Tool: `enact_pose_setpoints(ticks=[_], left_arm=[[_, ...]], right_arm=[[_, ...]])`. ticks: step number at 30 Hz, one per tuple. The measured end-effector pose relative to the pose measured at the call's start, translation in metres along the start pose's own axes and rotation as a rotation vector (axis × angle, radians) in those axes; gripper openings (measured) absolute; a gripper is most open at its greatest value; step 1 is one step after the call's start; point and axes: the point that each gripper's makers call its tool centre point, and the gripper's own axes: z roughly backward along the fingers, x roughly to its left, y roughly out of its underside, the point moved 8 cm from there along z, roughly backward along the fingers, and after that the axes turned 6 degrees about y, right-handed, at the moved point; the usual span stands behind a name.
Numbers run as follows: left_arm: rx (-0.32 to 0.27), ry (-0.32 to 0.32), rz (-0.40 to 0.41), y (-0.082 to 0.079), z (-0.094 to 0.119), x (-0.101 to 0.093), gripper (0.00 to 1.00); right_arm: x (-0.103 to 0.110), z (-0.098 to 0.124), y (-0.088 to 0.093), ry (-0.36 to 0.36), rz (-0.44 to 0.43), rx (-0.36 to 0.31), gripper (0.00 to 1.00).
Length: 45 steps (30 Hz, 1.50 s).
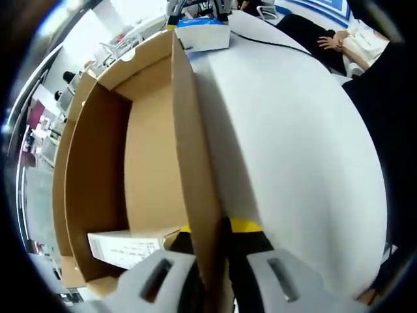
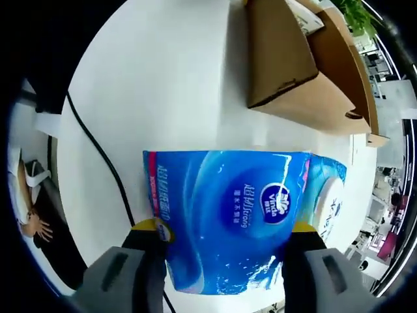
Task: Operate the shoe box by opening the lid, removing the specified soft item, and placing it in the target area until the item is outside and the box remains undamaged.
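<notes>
Nearest in my left gripper view, the left gripper [image 1: 212, 277] has its two jaws closed on the side wall of the cardboard shoe box [image 1: 195, 163], one jaw inside the box and one outside, pinching that wall edge-on. Inside the box, close to the jaws, I see a small white carton with printed labels [image 1: 127, 248] lying on the floor of the box. Beyond, the box interior runs away from me, open at the top, and the white table [image 1: 293, 143] spreads to the right of the wall. At the far end of the box sits a blue-and-white packet [image 1: 203, 31], with a black cable [image 1: 273, 40] trailing past it.

In my right gripper view, the right gripper [image 2: 225, 261] clamps a blue soft tissue pack [image 2: 241, 215] between its jaws, gripping it by both sides. The pack is outside the box, over the table [image 2: 163, 78]. Farther off, the shoe box [image 2: 293, 59] stands well apart from it. A black cable [image 2: 98, 153] crosses the table to the left, and a person's hand [image 2: 36, 228] rests at the far edge.
</notes>
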Motion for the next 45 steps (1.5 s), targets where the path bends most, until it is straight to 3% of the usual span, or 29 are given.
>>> enact_pose_setpoints(ticks=[29, 45], left_arm=[[-0.002, 0.002, -0.01, -0.0022, 0.0, 0.0006, 0.06], [-0.003, 0.003, -0.011, -0.0006, -0.0004, -0.0015, 0.06]], right_arm=[[-0.0038, 0.0043, 0.0023, 0.0, 0.017, -0.033, 0.69], [-0.0082, 0.0072, 0.0017, -0.024, -0.025, -0.045, 0.66]])
